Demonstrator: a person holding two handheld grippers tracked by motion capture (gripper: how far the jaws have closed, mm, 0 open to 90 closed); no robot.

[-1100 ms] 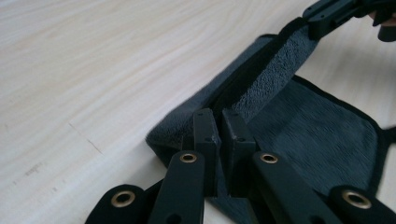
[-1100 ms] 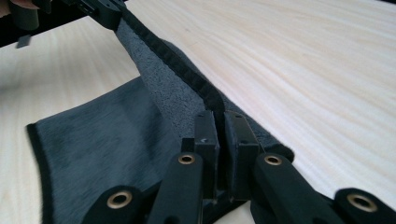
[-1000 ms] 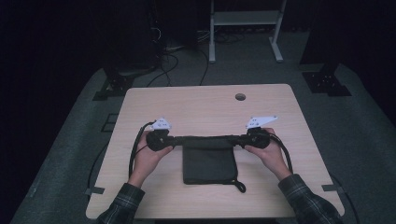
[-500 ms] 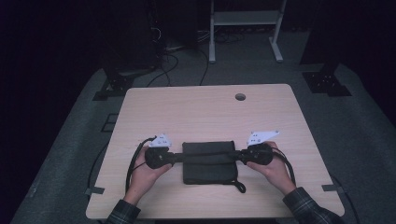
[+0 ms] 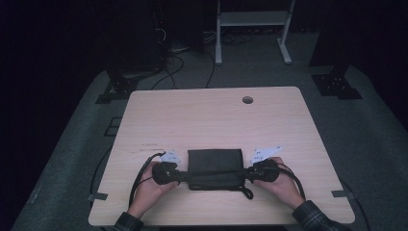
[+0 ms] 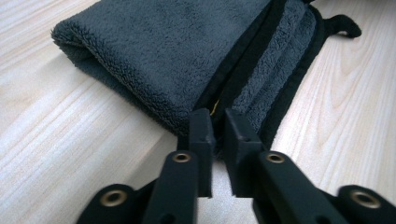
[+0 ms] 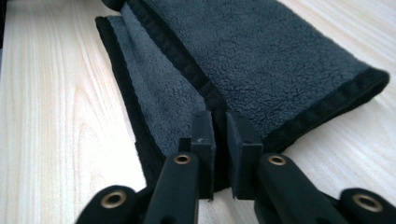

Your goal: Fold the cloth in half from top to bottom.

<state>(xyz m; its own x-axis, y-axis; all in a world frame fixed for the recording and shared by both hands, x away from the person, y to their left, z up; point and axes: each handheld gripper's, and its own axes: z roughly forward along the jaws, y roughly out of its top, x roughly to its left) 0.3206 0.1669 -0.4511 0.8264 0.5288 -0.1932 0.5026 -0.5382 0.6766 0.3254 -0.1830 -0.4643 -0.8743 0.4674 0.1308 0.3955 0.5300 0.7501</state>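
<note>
In the lower middle of the high view, a dark grey towel (image 5: 214, 167) lies folded on the pale wood-grain surface (image 5: 211, 120), close to the near edge. Its near side is a doubled band of cloth, and a small black loop (image 5: 247, 193) sticks out at its lower right corner.

The left claw (image 5: 182, 177) meets the towel's left end and the right claw (image 5: 246, 174) its right end, each gripped by a hand. In the left gripper view the jaws stand narrow, a slim gap between them, having just been opening; the towel's black hem (image 6: 243, 65) runs into that gap, and whether the pads press it cannot be told. The right gripper view shows the same: narrow jaws, just been opening, the hem (image 7: 187, 65) lying between them.

The cloth is thick, looped terry with a smooth black binding and rounded folds.

Farther up, the surface has a small round hole (image 5: 247, 100). Beyond it, a white metal stand (image 5: 252, 21) rises from the dark floor.
</note>
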